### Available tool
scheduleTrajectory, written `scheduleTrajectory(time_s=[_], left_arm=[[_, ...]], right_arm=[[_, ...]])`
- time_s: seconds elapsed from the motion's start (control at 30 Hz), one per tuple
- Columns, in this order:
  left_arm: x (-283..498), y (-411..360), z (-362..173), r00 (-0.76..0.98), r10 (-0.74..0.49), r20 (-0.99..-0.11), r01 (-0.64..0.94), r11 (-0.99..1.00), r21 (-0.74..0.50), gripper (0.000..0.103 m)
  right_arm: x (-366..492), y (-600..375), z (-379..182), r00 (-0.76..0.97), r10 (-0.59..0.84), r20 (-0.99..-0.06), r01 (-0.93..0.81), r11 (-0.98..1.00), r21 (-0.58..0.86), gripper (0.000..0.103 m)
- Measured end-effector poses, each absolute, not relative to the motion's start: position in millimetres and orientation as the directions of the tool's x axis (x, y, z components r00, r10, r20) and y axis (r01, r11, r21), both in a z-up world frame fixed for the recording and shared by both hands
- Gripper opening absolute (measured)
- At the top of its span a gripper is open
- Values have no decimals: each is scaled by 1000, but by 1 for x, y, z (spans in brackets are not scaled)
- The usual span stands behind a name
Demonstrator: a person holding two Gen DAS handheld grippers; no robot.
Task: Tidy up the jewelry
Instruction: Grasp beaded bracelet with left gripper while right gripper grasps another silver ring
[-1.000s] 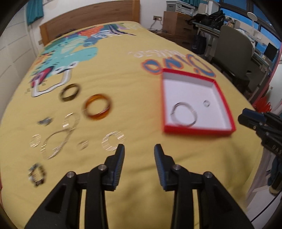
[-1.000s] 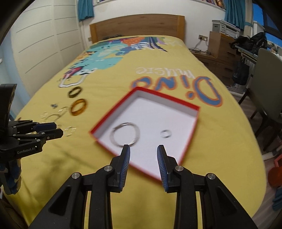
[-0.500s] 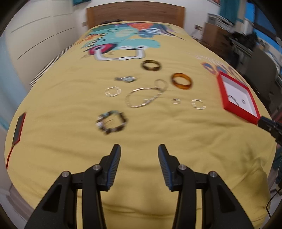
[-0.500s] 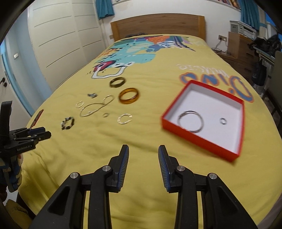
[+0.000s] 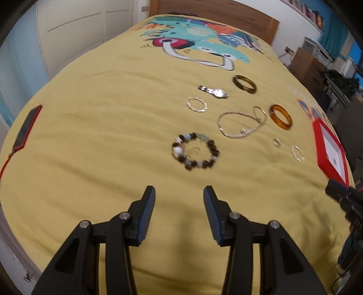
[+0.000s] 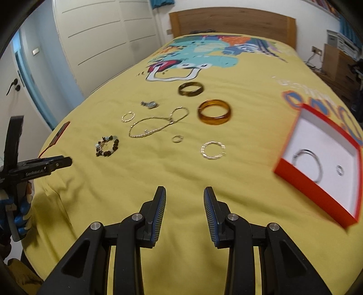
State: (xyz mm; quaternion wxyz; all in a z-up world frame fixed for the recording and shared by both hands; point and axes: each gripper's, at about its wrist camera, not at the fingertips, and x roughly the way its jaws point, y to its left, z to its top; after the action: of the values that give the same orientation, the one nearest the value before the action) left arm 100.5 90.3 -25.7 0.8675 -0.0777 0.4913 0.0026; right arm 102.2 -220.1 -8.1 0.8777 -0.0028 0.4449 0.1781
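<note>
Jewelry lies spread on a yellow bedspread. A beaded bracelet [image 5: 195,151] lies just ahead of my open, empty left gripper [image 5: 179,197]. Beyond it are a silver chain necklace [image 5: 241,124], a silver hoop [image 5: 197,104], a watch [image 5: 214,91], a dark bangle [image 5: 244,84], an amber bangle [image 5: 280,116], a small ring [image 5: 276,142] and a second hoop [image 5: 297,153]. A red box [image 6: 322,158] at right holds a silver bangle [image 6: 308,163] and a ring [image 6: 339,170]. My right gripper [image 6: 184,195] is open and empty, short of the second hoop [image 6: 213,149].
A red-edged phone [image 5: 27,127] with a red cord lies at the bed's left edge. White wardrobes [image 6: 102,40] stand left of the bed. A wooden headboard [image 6: 231,20] is at the far end. A dresser [image 6: 338,61] and desk clutter stand at right.
Both grippers have swung left, away from the red box toward the loose jewelry. The beaded bracelet now lies right ahead of the left gripper. Both stayed open and empty.
</note>
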Motion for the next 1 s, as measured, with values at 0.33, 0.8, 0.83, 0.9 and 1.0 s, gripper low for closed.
scheduleTrajectory(time_s=[0.33,0.8,0.83,0.9,1.0], left_arm=[[168,100,-63,458,-97,-884,-131,976,-175,42],[183,94,-84,436,-78,-897,-123,982,-145,39],[182,94,-84,440,-76,-895,-121,982,-143,36],[183,94,-83,443,-83,-893,-115,982,-148,21],[183,94,-82,444,-96,-891,-105,982,-158,13]], right_arm=[[166,-182,-40,481,352,-803,-354,916,190,34],[227,-162,-66,466,339,-817,-347,920,183,34],[229,-161,-68,467,334,-819,-346,921,178,34],[230,-162,-70,470,326,-820,-340,924,173,34],[231,-163,-74,473,317,-822,-326,930,171,32]])
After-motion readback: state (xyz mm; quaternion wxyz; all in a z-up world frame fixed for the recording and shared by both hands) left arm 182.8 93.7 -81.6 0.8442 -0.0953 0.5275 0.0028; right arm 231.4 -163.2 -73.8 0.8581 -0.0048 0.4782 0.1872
